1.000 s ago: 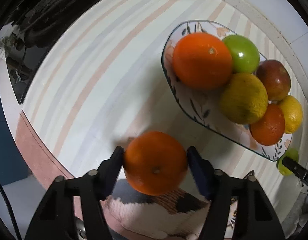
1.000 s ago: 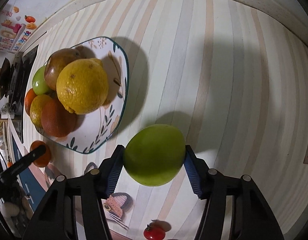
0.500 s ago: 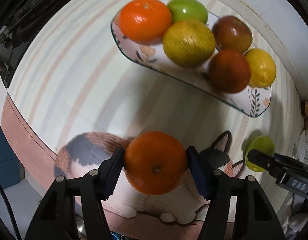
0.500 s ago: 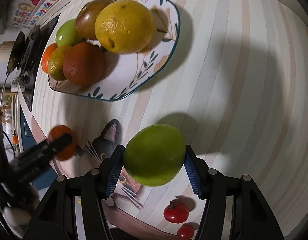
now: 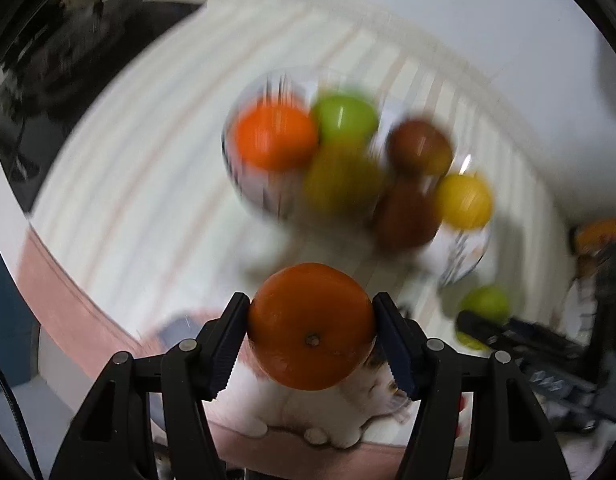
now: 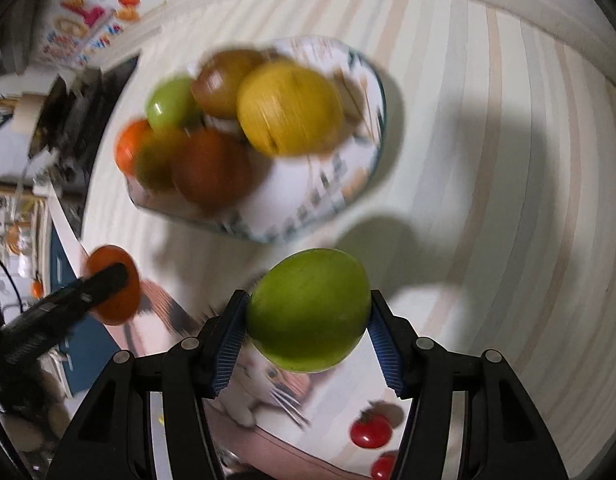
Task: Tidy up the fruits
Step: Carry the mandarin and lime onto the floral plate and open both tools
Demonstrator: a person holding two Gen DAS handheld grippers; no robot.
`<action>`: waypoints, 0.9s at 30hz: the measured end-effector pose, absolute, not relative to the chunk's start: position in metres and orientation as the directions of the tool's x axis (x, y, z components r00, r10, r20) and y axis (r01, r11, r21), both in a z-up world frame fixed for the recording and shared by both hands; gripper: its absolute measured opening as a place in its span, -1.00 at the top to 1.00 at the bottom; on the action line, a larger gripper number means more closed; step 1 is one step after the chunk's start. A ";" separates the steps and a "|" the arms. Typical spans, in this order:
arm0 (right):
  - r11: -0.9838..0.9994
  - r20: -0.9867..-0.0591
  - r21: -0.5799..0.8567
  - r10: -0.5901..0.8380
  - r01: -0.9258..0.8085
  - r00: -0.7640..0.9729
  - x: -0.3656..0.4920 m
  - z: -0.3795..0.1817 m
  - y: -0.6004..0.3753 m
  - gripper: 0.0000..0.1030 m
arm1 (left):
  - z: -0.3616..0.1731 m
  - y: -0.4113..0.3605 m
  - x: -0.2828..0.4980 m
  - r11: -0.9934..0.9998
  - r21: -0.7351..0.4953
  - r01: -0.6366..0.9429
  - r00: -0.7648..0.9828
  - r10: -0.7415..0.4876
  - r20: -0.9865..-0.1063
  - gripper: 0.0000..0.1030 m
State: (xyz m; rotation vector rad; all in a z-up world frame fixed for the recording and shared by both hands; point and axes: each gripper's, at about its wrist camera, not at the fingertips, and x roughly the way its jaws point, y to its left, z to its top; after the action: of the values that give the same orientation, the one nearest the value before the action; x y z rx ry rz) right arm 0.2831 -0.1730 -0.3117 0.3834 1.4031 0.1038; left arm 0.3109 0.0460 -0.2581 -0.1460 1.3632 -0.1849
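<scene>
A pale striped tabletop [image 6: 488,168] with a cat-print mat [image 5: 292,408] at its near edge fills both views, much of it motion-blurred. Nearest the left camera, the left gripper [image 5: 311,336] has its fingers [image 5: 224,344] clenched on an orange [image 5: 311,326], held above the mat. The right gripper [image 6: 308,320] grasps a green apple [image 6: 308,310] the same way, above the mat's edge. Beyond them sits a patterned plate [image 6: 360,152] heaped with fruit: a lemon [image 6: 288,108], another orange [image 5: 274,136], a green fruit [image 5: 344,118] and darker ones.
</scene>
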 end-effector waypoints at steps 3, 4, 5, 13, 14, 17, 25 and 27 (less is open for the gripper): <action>0.933 -0.936 0.323 0.290 0.157 0.201 0.301 -0.305 -0.169 -0.19 | -0.226 0.051 0.346 0.978 -0.192 0.076 0.262 -0.205 -0.943 -0.18; 0.936 -0.938 0.314 0.279 0.159 0.206 0.305 -0.305 -0.167 -0.19 | -0.218 0.050 0.358 0.980 -0.176 0.087 0.278 -0.194 -0.941 -0.18; 0.938 -0.940 0.306 0.271 0.163 0.206 0.308 -0.307 -0.166 -0.19 | -0.212 0.050 0.371 0.983 -0.157 0.095 0.294 -0.178 -0.939 -0.18; 0.919 -0.931 0.321 0.262 0.228 0.253 0.314 -0.320 -0.163 -0.19 | -0.229 0.044 0.445 0.981 -0.138 0.134 0.231 -0.166 -0.959 -0.19; 0.917 -0.929 0.324 0.261 0.234 0.263 0.312 -0.321 -0.163 -0.19 | -0.235 0.044 0.452 0.982 -0.139 0.131 0.217 -0.165 -0.962 -0.19; 0.908 -0.922 0.336 0.262 0.251 0.284 0.312 -0.324 -0.161 -0.19 | -0.254 0.041 0.473 0.980 -0.150 0.135 0.163 -0.171 -0.972 -0.19; 0.896 -0.918 0.352 0.275 0.269 0.285 0.315 -0.325 -0.161 -0.19 | -0.293 0.029 0.499 0.984 -0.095 0.153 0.093 -0.110 -0.990 -0.20; 0.893 -0.918 0.356 0.280 0.274 0.281 0.316 -0.326 -0.162 -0.20 | -0.296 0.030 0.501 0.984 -0.098 0.150 0.088 -0.112 -0.990 -0.21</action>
State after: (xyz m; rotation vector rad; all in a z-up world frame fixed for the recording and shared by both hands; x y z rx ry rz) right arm 0.3164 -0.1617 -0.3263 0.5019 1.3028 0.0044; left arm 0.5014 0.0296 -0.2961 0.0318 1.4697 -0.1949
